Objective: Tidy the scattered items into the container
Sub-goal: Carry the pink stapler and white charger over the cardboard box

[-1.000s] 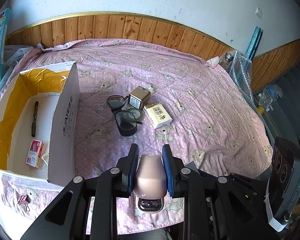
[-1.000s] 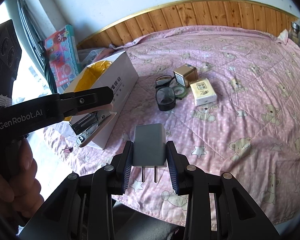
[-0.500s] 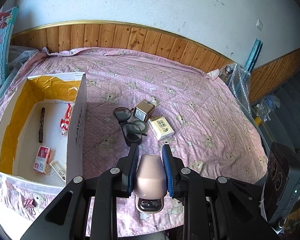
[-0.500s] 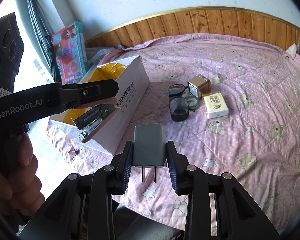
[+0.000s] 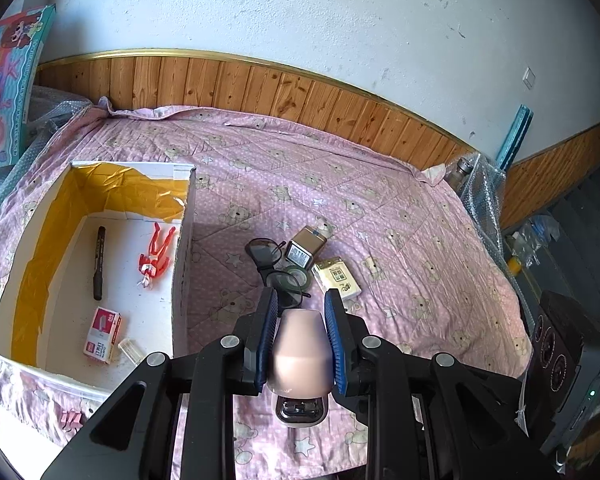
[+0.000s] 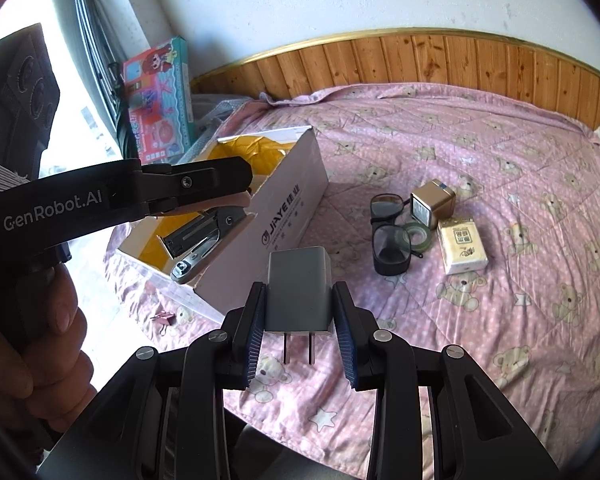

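While each tool grips its load, stapler (image 5: 300, 356) left (image 5: 301, 344), charger (image 6: 299, 292) right (image 6: 300, 350), best release low inside the box (image 5: 180, 256).

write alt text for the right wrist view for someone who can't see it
The right gripper holds a grey plug adapter above a pink bedspread. At left, the left gripper holds a stapler over an open white box.

Your stapler (image 5: 300, 354) blurs between the pads, its rear hidden. At nine o'clock, the toy box (image 5: 8, 88) is cut off.
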A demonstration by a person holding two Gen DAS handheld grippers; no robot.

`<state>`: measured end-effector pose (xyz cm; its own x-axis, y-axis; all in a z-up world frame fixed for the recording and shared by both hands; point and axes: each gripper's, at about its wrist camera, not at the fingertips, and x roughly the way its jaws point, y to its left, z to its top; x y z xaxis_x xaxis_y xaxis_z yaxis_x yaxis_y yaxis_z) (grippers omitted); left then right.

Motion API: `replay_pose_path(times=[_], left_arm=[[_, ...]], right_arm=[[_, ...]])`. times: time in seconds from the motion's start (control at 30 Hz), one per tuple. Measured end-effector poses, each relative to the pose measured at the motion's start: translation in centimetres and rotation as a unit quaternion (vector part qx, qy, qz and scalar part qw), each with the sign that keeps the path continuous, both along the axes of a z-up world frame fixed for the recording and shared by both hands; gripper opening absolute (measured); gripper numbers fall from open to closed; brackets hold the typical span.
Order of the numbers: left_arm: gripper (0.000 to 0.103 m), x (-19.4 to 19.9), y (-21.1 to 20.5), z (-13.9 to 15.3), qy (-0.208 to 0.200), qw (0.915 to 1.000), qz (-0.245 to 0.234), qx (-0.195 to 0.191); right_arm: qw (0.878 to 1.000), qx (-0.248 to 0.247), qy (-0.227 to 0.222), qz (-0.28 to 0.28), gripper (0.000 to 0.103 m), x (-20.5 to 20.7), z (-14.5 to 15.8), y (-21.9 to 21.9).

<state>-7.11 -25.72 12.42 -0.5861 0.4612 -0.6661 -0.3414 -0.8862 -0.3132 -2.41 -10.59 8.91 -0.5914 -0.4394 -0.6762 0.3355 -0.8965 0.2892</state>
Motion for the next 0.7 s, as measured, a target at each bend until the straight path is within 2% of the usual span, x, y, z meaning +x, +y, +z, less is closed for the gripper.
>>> replay_pose_path(times=[0.7], left_arm=[[0.025, -4.0, -6.1, 1.8, 0.011, 0.9982, 0.055, 0.019]], right_arm=[[0.999, -0.01, 0.014, 0.041, 0.034, -4.4, 2.1, -4.4]])
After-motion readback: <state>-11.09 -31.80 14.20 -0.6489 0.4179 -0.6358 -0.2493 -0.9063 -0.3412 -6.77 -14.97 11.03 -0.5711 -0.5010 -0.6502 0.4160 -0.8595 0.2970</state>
